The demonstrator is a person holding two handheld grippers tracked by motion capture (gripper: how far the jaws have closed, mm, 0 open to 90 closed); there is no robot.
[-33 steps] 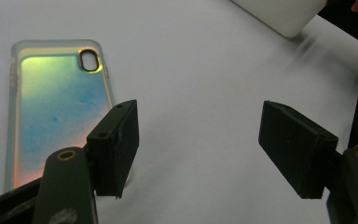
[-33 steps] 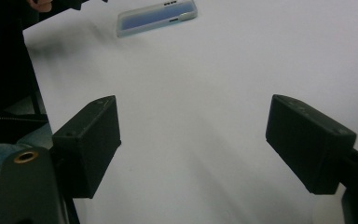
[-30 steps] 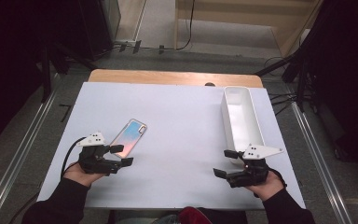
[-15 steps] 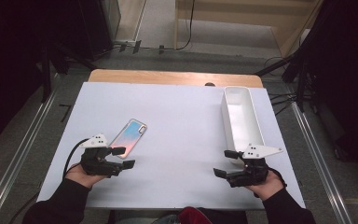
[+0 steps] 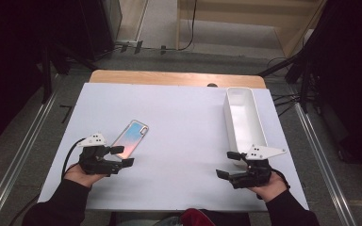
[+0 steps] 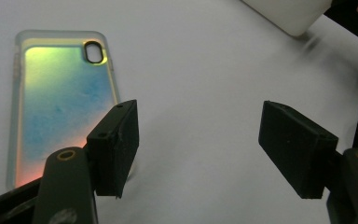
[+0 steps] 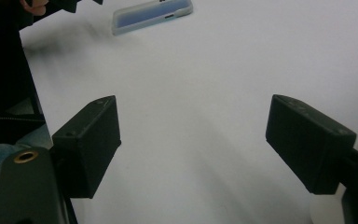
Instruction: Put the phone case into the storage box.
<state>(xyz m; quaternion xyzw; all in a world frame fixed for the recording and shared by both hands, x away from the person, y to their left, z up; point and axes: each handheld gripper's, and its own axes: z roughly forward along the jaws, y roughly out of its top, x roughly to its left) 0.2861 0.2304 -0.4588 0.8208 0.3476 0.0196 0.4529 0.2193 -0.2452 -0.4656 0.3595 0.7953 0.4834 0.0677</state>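
Left gripper held with jaws spread apart and empty, iridescent phone case laid flat on white table, overlapped by one jaw, white tray seen beyond the phone case.

The phone case lies flat on the white table, back up, iridescent blue, pink and green, clear-edged, camera cutout at its far end, angled diagonally.

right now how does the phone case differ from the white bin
The phone case is flat and thin, with an iridescent blue-to-pink sheen; the white bin is a tall-walled, plain white trough. The phone case lies at a slant beside the left gripper, whose open jaws hold nothing; the white bin runs straight along the table's right edge, its near end by the right gripper. Both rest on the white table, ungripped.
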